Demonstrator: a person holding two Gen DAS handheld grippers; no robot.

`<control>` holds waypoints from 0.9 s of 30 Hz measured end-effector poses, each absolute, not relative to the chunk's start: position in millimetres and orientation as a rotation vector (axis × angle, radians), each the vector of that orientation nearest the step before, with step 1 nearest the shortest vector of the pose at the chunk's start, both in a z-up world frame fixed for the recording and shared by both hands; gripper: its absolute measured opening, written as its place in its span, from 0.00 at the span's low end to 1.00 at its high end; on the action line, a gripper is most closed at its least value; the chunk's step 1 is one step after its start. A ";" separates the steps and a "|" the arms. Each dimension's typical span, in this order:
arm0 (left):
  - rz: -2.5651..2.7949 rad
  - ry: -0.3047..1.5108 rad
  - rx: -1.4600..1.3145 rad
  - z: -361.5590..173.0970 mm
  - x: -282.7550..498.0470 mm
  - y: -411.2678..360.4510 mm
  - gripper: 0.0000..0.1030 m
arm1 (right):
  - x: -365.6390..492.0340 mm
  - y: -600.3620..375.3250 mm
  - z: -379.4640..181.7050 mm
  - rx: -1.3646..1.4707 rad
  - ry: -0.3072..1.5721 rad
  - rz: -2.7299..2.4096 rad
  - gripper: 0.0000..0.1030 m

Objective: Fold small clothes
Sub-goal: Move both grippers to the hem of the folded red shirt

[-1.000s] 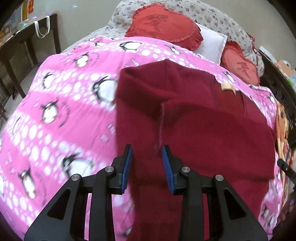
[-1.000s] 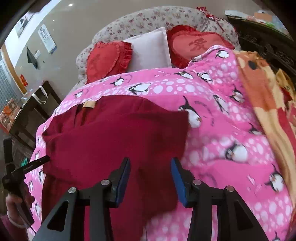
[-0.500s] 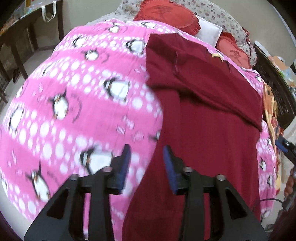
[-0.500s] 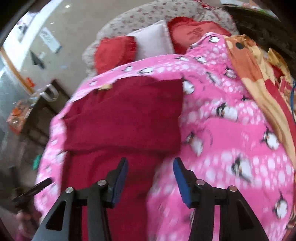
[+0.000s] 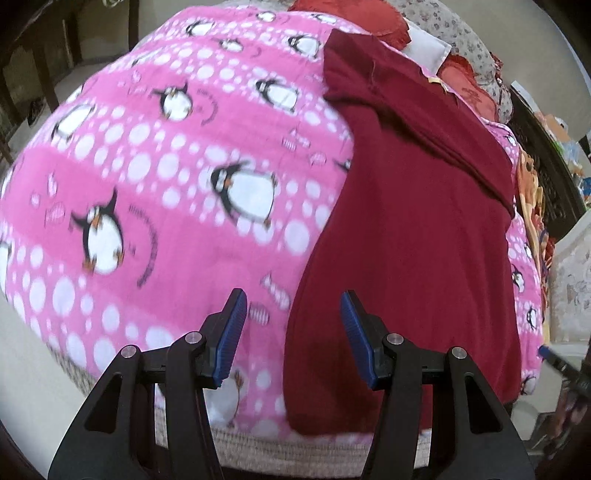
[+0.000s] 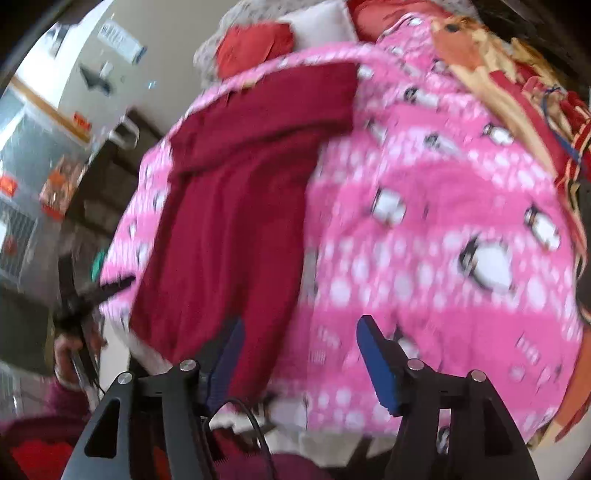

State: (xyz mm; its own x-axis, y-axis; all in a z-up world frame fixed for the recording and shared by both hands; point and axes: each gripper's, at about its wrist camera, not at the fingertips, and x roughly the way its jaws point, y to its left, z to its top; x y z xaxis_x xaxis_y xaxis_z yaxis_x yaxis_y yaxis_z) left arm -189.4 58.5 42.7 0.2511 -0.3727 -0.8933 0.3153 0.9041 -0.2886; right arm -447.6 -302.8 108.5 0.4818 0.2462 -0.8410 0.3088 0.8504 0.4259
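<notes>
A dark red garment (image 5: 413,236) lies lengthwise on the pink penguin blanket (image 5: 155,177), its far end folded over itself. Its near hem hangs at the bed's front edge. My left gripper (image 5: 293,332) is open and empty, above the garment's near left corner. In the right wrist view the garment (image 6: 236,206) is blurred. My right gripper (image 6: 299,363) is open and empty, above the garment's near right edge. The left gripper's tip (image 6: 110,288) shows at the garment's left side.
Red heart cushions (image 5: 373,18) and a white pillow (image 5: 428,44) lie at the bed's head. An orange patterned blanket (image 6: 509,96) covers the bed's right side. Dark wooden furniture (image 6: 107,181) stands left of the bed. The bed's woven edge (image 5: 295,450) is just below my grippers.
Both grippers have pulled back toward the foot of the bed and opened wider. The garment's near hem has come into view under them.
</notes>
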 end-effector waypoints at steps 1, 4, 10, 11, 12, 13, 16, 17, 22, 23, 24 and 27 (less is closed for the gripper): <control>-0.471 1.237 -0.054 41.9 -192.8 60.1 0.51 | -449.7 -294.6 104.3 0.587 1.094 -0.018 0.59; -0.484 1.254 -0.058 39.7 -204.8 63.4 0.51 | -455.6 -276.8 94.3 0.604 1.122 0.035 0.59; -0.501 1.257 -0.067 32.7 -218.0 60.8 0.51 | -464.4 -276.6 80.8 0.740 1.043 0.041 0.66; -0.501 1.253 -0.070 32.3 -218.6 60.2 0.51 | -463.5 -277.7 78.1 0.763 1.020 0.040 0.66; -0.498 1.248 -0.065 32.0 -219.0 59.4 0.51 | -462.2 -277.7 76.7 0.779 1.002 0.041 0.66; -0.496 1.244 -0.061 32.1 -218.8 58.7 0.51 | -460.4 -277.1 74.8 0.790 0.987 0.041 0.66; -0.491 1.234 -0.060 32.4 -217.6 57.9 0.51 | -449.7 -271.0 68.5 0.786 0.989 0.039 0.66; -0.488 1.229 -0.060 32.9 -217.5 58.0 0.51 | -447.3 -270.8 65.7 0.785 0.992 0.037 0.66; -0.476 1.194 -0.058 36.5 -220.5 59.1 0.51 | -440.2 -263.0 50.9 0.812 1.010 0.058 0.66; -0.480 1.198 -0.054 34.7 -222.3 58.1 0.52 | -439.5 -261.3 49.8 0.808 1.011 0.062 0.66; -0.483 1.208 -0.046 31.6 -224.0 56.6 0.53 | -438.6 -260.0 48.7 0.802 1.011 0.065 0.66; -0.483 1.214 -0.046 24.6 -225.5 55.2 0.55 | -436.0 -260.8 45.8 0.801 1.005 0.070 0.66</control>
